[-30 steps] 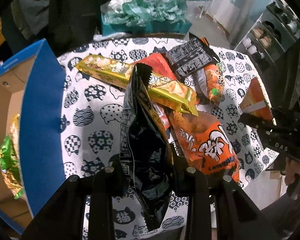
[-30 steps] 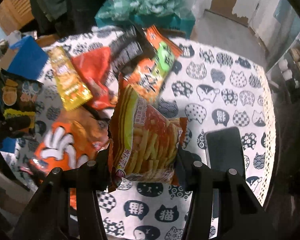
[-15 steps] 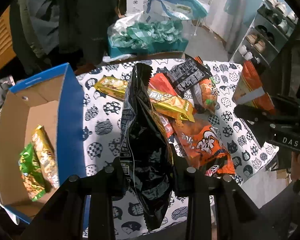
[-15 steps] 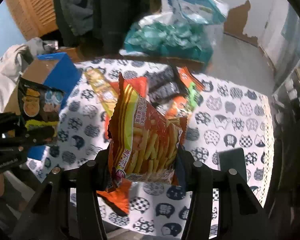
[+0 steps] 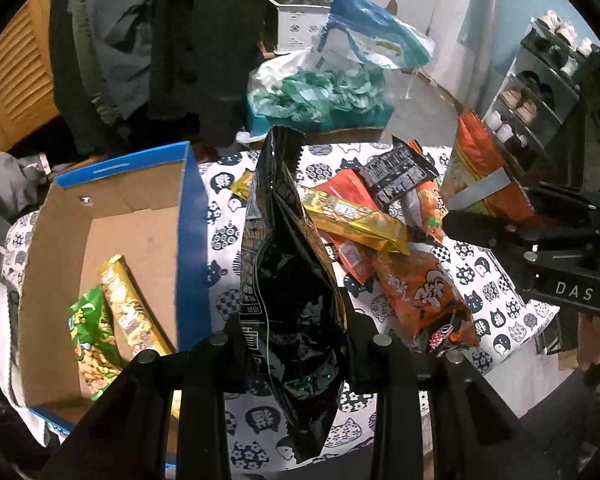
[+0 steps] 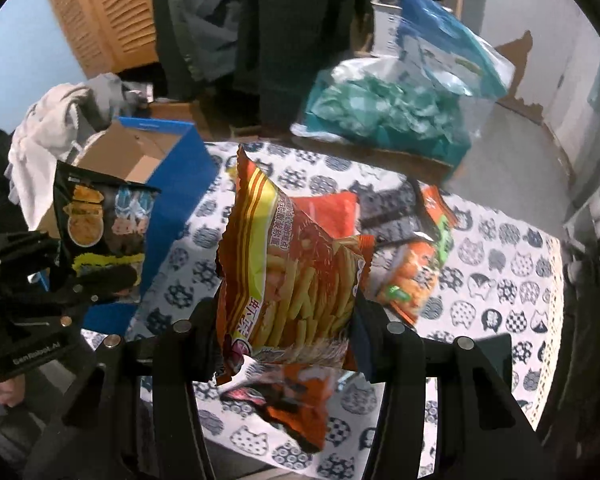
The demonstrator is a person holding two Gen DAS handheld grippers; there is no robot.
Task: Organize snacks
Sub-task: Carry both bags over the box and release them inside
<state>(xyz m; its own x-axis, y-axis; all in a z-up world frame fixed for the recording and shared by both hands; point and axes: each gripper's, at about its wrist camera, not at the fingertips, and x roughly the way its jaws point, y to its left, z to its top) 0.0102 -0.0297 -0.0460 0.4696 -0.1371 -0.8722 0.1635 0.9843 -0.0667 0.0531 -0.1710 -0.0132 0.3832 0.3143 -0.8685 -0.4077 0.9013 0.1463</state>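
Note:
My left gripper point(image 5: 296, 344) is shut on a black snack bag point(image 5: 288, 264), held upright above the table's near edge; its printed front shows in the right wrist view point(image 6: 100, 220). My right gripper point(image 6: 288, 328) is shut on a red fries bag point(image 6: 292, 272), lifted over the table; it also shows in the left wrist view point(image 5: 480, 176). A blue cardboard box point(image 5: 192, 240) at the left holds a green bag point(image 5: 88, 336) and a yellow bag point(image 5: 132, 312). Several snack bags lie piled on the cat-print tablecloth point(image 5: 228, 236), among them an orange bag point(image 5: 420, 292) and a gold bag point(image 5: 352, 216).
A teal box with a clear plastic bag point(image 5: 320, 96) stands behind the table. A shoe rack point(image 5: 540, 80) is at the far right. Dark coats point(image 5: 204, 40) hang behind the box. White and grey cloth point(image 6: 52, 120) lies left of the box.
Both grippers have risen and pulled back with their bags, so the table looks farther away. The box's inside has come into the left wrist view.

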